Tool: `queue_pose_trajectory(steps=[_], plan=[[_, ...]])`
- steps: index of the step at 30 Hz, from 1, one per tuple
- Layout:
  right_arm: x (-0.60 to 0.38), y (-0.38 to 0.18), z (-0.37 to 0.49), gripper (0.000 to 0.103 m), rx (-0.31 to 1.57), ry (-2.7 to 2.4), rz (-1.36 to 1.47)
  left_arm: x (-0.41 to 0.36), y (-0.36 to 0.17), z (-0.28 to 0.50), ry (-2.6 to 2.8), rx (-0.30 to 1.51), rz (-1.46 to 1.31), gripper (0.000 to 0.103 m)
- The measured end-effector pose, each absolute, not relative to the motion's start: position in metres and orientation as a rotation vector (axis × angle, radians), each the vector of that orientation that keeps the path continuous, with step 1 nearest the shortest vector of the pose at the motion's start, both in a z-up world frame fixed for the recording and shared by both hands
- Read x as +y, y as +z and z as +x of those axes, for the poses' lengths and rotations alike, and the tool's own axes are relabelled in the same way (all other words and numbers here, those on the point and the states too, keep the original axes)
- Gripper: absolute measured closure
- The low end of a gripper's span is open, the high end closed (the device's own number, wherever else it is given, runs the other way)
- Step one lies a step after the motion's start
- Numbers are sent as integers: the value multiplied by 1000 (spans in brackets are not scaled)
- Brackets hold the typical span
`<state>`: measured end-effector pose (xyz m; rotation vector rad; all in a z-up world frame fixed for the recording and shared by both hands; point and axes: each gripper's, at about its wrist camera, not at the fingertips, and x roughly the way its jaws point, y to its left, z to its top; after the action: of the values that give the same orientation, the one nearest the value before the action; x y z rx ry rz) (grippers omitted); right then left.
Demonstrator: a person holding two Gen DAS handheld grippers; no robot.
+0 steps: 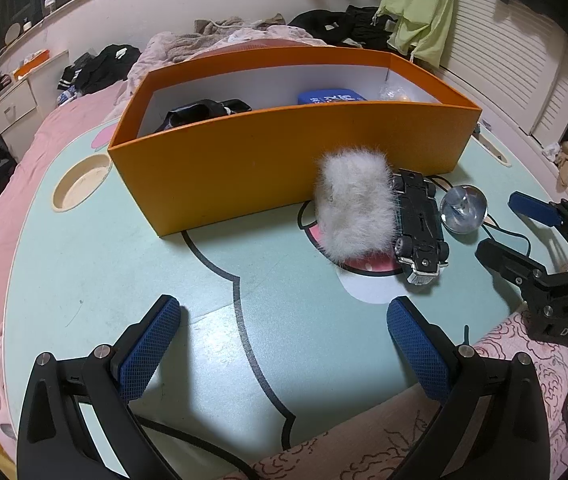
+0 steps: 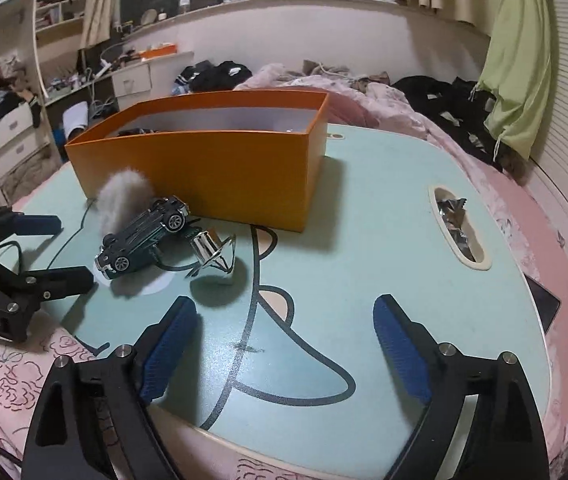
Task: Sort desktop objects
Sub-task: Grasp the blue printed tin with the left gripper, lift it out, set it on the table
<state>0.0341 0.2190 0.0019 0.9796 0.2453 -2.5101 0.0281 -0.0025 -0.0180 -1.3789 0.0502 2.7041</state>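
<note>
Sorting looks partway done: the orange box already holds a dark bundle, a blue item and something in clear wrap, while three things wait on the desk just in front of it. From the left tool, spread wide with nothing between its pads, the white furry piece lies ahead and slightly right, leaning on the box wall, with the overturned toy car touching its far side and the shiny metal funnel just beyond that. The right tool is also spread and empty; the funnel sits ahead to its left, nearest of the three. I judge the next move to be a reach forward-left, straddling the funnel's narrow neck, since its slick body could slip.
</note>
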Motion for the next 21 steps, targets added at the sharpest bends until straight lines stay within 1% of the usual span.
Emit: queue_pose_trajectory(steps=[3,5,7,8,11,15,17,19,21], plan=[[220,1,34,11,245,-2507,979,-1,-14,37,2702,14,-1363,3],[220,1,35,11,243,-2507,979,-5,-4,40,2739,-11,-1328,18],[219,2,36,11,244,-2507,979,-8,10,39,2753,-46,-1296,28],[220,2,36,10,243,-2506,979,-11,17,37,2747,-74,-1278,30],[220,2,38,10,242,-2507,978,-14,54,15,2683,-202,-1195,30],[220,1,38,10,242,-2507,977,4,83,-39,2602,-252,-1242,30],[220,2,39,10,241,-2507,976,19,82,-79,2531,-258,-1372,30],[220,1,38,10,241,-2508,976,37,63,-121,2425,-270,-1582,30],[220,2,38,10,239,-2508,974,50,44,-142,2399,-250,-1707,30]])
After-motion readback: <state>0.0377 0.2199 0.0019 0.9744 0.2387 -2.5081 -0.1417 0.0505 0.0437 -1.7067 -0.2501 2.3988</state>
